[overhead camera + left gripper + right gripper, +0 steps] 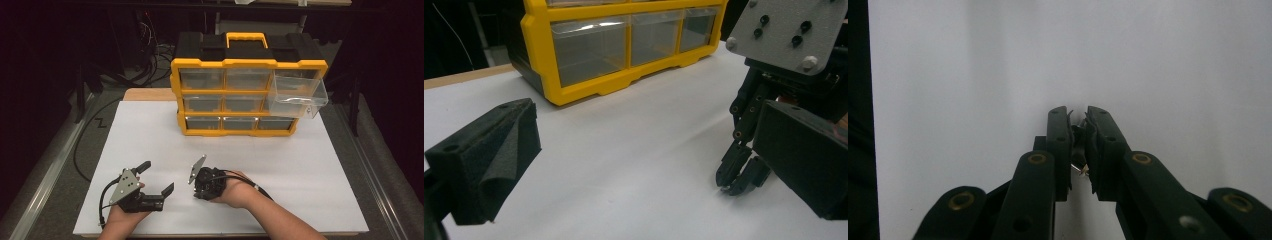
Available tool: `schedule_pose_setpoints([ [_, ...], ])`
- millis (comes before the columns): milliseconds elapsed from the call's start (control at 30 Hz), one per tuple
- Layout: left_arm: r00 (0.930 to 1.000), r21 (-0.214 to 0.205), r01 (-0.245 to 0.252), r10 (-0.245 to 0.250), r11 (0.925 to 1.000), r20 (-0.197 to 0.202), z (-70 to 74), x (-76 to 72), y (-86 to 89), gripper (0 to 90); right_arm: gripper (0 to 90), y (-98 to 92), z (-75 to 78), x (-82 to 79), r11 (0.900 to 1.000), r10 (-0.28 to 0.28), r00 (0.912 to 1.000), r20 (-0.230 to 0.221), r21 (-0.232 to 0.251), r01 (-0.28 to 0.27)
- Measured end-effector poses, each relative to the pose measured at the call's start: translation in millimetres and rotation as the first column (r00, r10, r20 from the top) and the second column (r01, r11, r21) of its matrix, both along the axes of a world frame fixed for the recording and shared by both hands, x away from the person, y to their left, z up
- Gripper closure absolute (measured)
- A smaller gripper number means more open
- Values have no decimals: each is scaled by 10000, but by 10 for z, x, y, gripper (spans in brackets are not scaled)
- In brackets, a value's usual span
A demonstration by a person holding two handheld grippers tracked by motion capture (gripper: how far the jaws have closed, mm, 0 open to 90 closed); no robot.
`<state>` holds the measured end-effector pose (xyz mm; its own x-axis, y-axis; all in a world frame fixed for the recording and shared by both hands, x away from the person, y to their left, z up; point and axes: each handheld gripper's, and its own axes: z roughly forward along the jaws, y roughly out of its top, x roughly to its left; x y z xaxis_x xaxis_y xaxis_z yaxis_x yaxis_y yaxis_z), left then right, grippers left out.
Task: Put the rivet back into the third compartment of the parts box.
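Darkness surrounds the desk [320,200], whose top is covered by a white sheet. At the far edge stands a yellow and black drawer cabinet [248,97] with clear drawers, and its top right drawer [298,95] is pulled out and hangs forward, apparently empty.

Near the front edge, towards the middle, the right gripper [196,181] is held tipped down onto the sheet. In the right gripper view its jaws are seen drawn almost together, and a small dark item [1079,142] with a thin wire-like end is pinched between the pads; what it is cannot be told. In the left gripper view the same tips [740,177] are seen closed and touching the sheet.

The left gripper [156,177] is held near the front left corner of the desk, resting close to the sheet, with its jaws spread wide and nothing between them; one of its foam-padded fingers [489,160] is seen large in its own view.

The step in hand is judged to be the pick-up of the small item from the sheet, with the grasp just made. Next, a straight lift is called for, with the pinch kept firm since the piece is tiny and could slip. A carry across the desk to the open drawer at the far right then seems likely, where the release would have to be made over its mouth.
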<state>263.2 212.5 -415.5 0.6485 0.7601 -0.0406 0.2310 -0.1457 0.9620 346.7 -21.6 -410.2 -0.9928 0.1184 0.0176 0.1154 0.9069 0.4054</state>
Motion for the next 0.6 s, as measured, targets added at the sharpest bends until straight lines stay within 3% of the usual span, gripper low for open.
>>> schedule_pose_setpoints([
  [233,10000,8,3,-3,10000,10,-4,6,1,3,836,-53,100,3,9992,89,9995,-300,403,-77],
  [433,10000,17,-29,29,10000,16,-7,11,-1,3,837,-175,234,8,9985,47,9997,-259,550,-33],
  [600,10000,-156,-51,51,9999,26,-15,36,2,4,838,-458,317,28,9993,-255,9994,-250,277,262],
])
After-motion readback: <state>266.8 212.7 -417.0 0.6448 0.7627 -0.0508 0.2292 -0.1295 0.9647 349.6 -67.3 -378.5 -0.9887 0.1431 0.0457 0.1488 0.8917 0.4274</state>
